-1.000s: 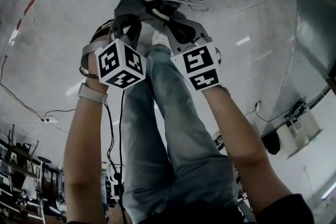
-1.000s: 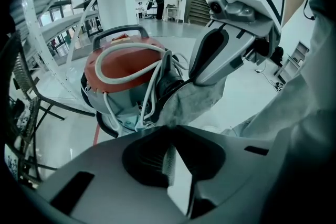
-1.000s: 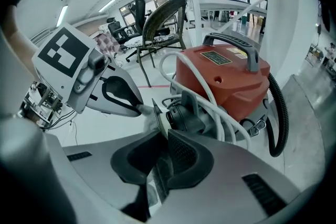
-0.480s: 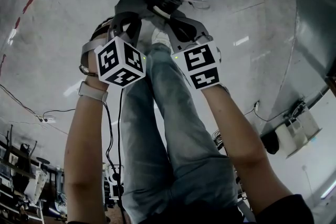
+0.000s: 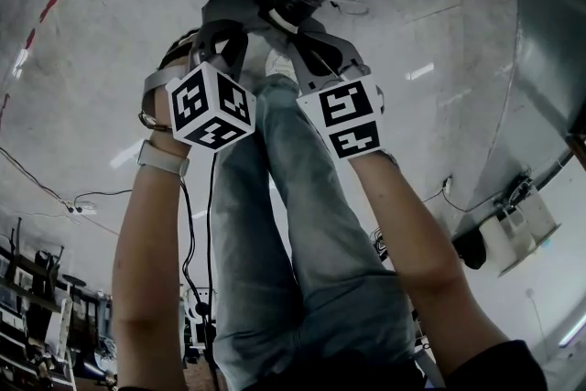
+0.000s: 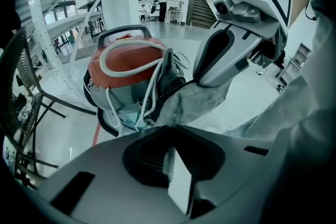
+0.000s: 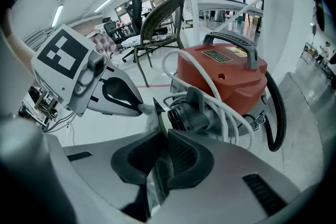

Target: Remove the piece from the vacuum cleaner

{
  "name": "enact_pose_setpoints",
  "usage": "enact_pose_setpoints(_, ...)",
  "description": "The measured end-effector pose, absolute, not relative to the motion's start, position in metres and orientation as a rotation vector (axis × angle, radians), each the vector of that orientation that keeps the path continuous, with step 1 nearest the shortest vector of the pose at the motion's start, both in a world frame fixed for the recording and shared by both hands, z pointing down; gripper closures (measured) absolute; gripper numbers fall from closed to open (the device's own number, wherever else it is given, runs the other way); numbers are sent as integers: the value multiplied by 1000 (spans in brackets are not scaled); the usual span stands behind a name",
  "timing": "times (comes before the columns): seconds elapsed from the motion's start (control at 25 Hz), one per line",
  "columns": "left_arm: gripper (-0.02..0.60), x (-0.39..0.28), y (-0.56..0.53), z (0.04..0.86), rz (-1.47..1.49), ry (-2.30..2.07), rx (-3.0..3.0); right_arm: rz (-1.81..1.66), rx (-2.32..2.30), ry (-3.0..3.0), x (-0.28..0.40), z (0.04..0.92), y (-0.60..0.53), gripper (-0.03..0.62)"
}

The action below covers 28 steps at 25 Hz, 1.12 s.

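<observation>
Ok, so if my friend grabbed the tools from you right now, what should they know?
The left tool is shut on the thin grey piece.
The right tool is shut on the same piece, right beside the black port of the red vacuum cleaner.
A white cord is looped over the vacuum's top.
Done: both tools have a grip.
Left: the piece looks not yet free of the port. Probably pull it away gently and keep clear of the cord.
</observation>
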<state>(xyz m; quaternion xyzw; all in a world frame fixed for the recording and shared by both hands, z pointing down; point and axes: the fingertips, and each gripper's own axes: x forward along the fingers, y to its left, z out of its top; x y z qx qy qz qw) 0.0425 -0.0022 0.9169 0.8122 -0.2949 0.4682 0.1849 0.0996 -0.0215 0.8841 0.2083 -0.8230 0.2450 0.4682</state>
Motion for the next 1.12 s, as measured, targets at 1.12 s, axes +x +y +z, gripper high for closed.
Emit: enact_pose_setpoints(1.12, 531, 32, 12, 918, 1305, -857, 2286, 574, 501, -2000, 91, 887, -8, 531)
